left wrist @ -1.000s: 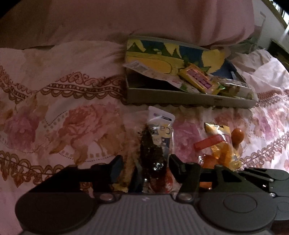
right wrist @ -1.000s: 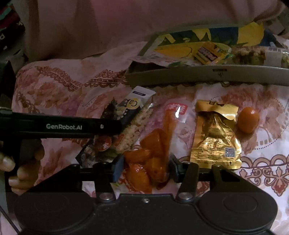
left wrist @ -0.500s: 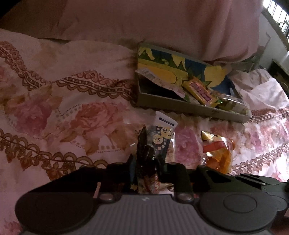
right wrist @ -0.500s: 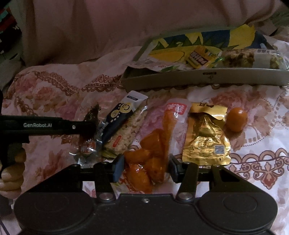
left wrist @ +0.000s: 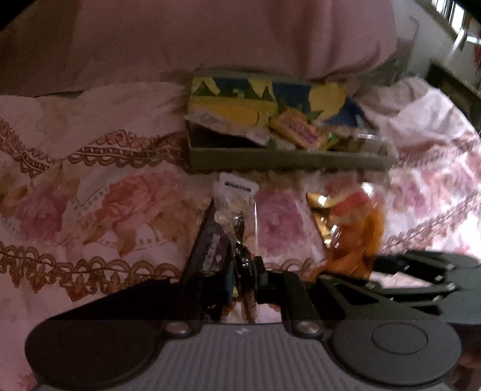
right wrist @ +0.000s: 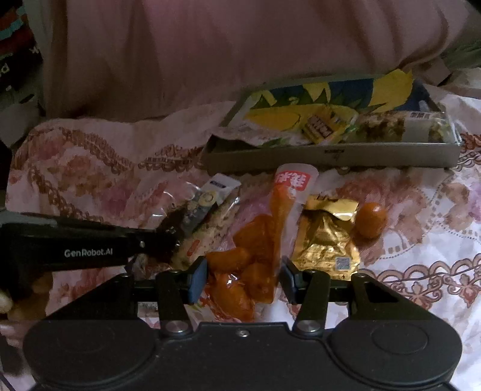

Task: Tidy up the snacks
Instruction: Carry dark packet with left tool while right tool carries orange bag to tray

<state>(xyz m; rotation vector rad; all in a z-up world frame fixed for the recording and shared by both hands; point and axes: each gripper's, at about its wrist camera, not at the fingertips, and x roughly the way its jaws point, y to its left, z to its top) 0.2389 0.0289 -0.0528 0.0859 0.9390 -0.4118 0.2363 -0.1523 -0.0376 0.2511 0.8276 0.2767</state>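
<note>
On the bedspread [right wrist: 405, 240], the snack box [right wrist: 330, 156] is the landmark, with a pillow [right wrist: 210, 54] behind it. In the box lie a small bar [right wrist: 320, 126] and, right of it, a long packet [right wrist: 399, 127]. Before the box, from left to right in the right wrist view: a dark packet [right wrist: 168, 237], a cereal bar [right wrist: 210, 210], a pouch of sauced pieces [right wrist: 258, 240], a foil pouch [right wrist: 326, 237] and a round sweet [right wrist: 370, 219].

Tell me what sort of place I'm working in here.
Most likely a bedroom: the snacks lie on a floral bedsheet, a big pink pillow or bolster sits behind the snack box, and a window shows at the far right.
</note>
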